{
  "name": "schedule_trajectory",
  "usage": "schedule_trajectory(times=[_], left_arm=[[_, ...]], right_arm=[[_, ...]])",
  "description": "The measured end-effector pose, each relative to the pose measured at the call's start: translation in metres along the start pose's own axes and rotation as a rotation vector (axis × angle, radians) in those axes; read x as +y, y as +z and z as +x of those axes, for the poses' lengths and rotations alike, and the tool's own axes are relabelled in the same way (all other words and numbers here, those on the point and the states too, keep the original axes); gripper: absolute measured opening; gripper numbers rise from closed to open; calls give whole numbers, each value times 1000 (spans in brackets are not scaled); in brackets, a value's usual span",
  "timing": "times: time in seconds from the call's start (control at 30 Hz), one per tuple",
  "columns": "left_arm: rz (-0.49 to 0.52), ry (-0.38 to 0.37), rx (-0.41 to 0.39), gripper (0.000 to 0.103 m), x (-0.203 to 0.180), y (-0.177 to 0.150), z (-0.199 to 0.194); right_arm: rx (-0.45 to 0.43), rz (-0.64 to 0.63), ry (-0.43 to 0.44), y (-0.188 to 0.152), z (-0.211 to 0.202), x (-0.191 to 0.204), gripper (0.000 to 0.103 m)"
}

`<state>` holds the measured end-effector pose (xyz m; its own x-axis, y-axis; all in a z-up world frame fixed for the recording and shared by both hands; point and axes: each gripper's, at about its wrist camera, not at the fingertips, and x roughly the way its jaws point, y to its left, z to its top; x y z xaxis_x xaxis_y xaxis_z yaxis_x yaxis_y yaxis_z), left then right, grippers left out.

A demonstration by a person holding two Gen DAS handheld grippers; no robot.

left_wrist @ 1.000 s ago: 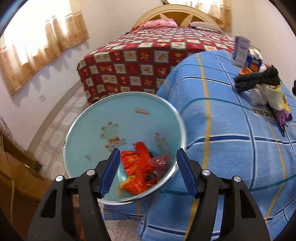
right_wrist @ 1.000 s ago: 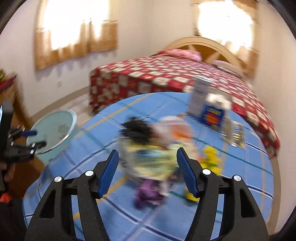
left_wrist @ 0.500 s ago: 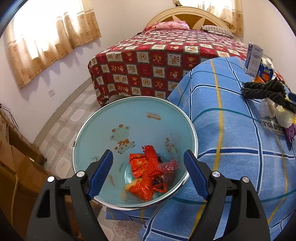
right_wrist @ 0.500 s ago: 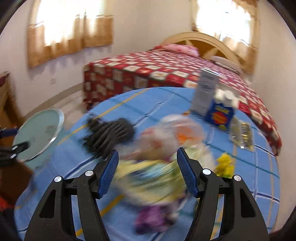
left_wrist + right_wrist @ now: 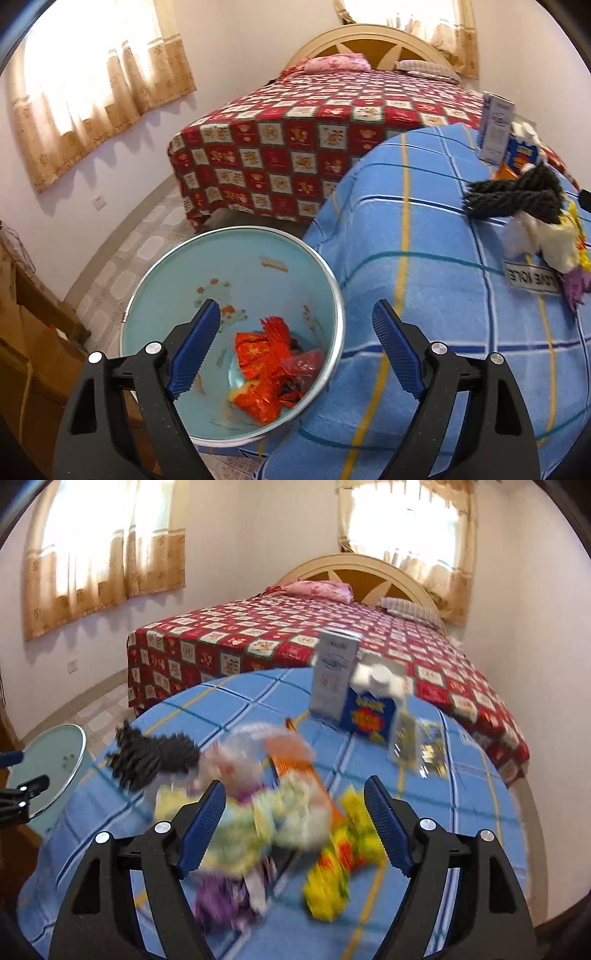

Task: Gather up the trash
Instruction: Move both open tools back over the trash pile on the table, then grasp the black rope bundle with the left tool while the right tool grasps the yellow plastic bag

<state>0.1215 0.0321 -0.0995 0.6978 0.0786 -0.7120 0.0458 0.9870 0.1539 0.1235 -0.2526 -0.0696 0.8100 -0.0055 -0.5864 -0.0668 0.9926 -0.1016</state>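
Blue pads of my right gripper (image 5: 295, 829) are opening over the wrapper pile (image 5: 266, 812) on the tablecloth (image 5: 461, 886), nothing pinched. Crinkly, featherlight, probably slippery, so I'd pinch a bunched fold. My left gripper (image 5: 295, 349), opening and empty, hangs over the bin (image 5: 258, 266).

Shiny metal-rimmed bin (image 5: 334, 295), crinkly foil wrappers (image 5: 266, 365)

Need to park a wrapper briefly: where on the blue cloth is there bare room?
Bare: the cloth between the bin and the black knit piece. Crowded: the wrapper pile and the cartons behind it.
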Motion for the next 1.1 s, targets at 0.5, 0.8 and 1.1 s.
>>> schedule_trajectory(times=[0.5,0.8,1.1], left_arm=[[-36,-13,-1,88,2,4,-4],[16,-108,-40,88,-59,17,-13],[113,-150,-21,63,-115,21,1]], right_arm=[[-18,-95,130,-12,-20,29,76],[10,95,-112,-55,-36,-62,76],[67,205,-141,-88,-30,-112,76]])
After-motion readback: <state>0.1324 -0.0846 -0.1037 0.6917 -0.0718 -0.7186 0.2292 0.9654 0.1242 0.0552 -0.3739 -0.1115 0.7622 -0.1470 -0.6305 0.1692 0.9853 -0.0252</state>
